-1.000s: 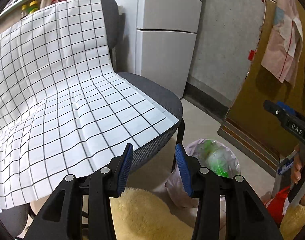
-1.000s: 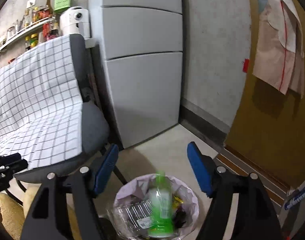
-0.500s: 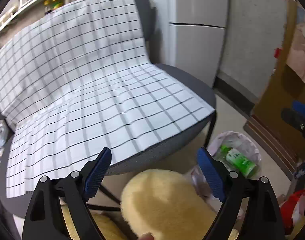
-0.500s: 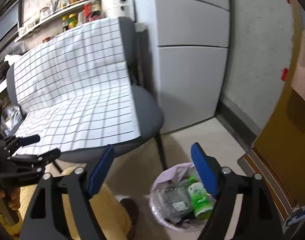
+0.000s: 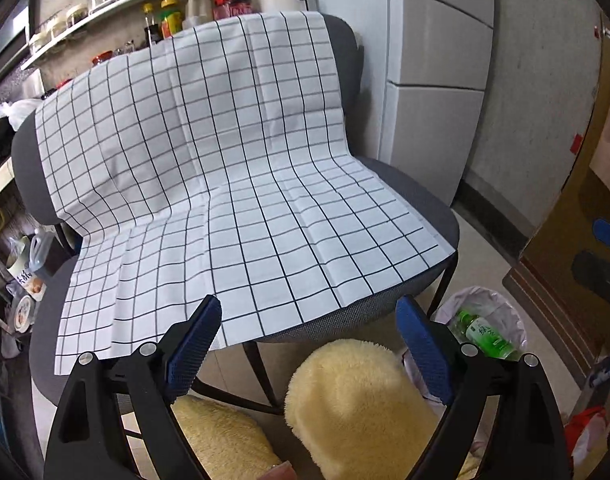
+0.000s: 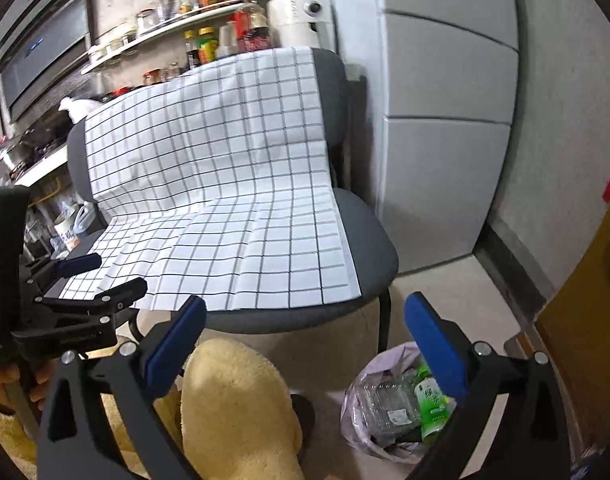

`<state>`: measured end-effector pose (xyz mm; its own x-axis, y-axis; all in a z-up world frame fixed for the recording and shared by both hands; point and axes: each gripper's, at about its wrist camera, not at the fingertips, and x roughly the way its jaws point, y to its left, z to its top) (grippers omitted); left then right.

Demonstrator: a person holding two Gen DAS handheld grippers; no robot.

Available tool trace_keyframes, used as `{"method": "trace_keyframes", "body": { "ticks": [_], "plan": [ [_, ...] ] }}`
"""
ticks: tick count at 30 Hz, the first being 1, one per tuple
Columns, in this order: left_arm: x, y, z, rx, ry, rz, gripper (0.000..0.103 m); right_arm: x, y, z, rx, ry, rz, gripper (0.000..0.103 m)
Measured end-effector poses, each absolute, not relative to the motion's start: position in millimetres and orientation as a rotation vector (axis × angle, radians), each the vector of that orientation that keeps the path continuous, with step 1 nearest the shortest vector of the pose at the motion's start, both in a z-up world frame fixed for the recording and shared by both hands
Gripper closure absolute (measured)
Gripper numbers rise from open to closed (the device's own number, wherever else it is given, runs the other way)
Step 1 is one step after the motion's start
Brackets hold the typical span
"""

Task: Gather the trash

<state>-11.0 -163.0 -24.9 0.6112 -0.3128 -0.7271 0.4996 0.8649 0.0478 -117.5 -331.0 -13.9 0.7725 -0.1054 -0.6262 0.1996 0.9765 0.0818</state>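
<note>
Left hand-held gripper (image 5: 309, 344): my jaws stand wide apart with nothing between the pads; they have just been opening.
Right hand-held gripper (image 6: 305, 340): jaws wide apart and empty too; they have just been opening further.
Trash bin (image 6: 389, 360): a bag-lined bin on the floor, at about 5 o'clock in my right view and 4 o'clock in my left, just beside the chair's front leg.
Trash: a green bottle (image 6: 431, 402) and a clear plastic tray (image 6: 389, 404) lie inside the bin; the bottle also shows in my left view (image 5: 485, 334).
Chair (image 6: 369, 248): grey, draped with a checked cloth (image 5: 225, 184) that looks bare; I see no loose trash on it.
Risk, next reach: my knees in fluffy yellow trousers (image 5: 357, 400) sit right under both grippers, so a low sweep could snag the fabric.
Risk, bin: the liner sags over the rim; catching it with a pad could tip the bin and spill the bottle.
Risk, cloth: it hangs loose over the seat edge, and brushing it could drag it off.
Change since earlier: both views now show much more of the chair and shelf, and the bin has slid toward the lower corner, smaller; the bottle that stood upright in the bin now leans among the rest.
</note>
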Motion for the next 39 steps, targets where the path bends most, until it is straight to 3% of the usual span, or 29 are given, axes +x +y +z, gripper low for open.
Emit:
{"method": "trace_keyframes", "body": {
  "ticks": [13,39],
  "plan": [
    [-14,-126,2,0.205,0.763,-0.408,0.015,-122,-310,11,0.065,0.683,-0.137,0.006],
    [-10,-124,0,0.178,0.773,-0.396,0.015,-121,-322,1,0.099,0.692,-0.154,0.006]
  ]
}}
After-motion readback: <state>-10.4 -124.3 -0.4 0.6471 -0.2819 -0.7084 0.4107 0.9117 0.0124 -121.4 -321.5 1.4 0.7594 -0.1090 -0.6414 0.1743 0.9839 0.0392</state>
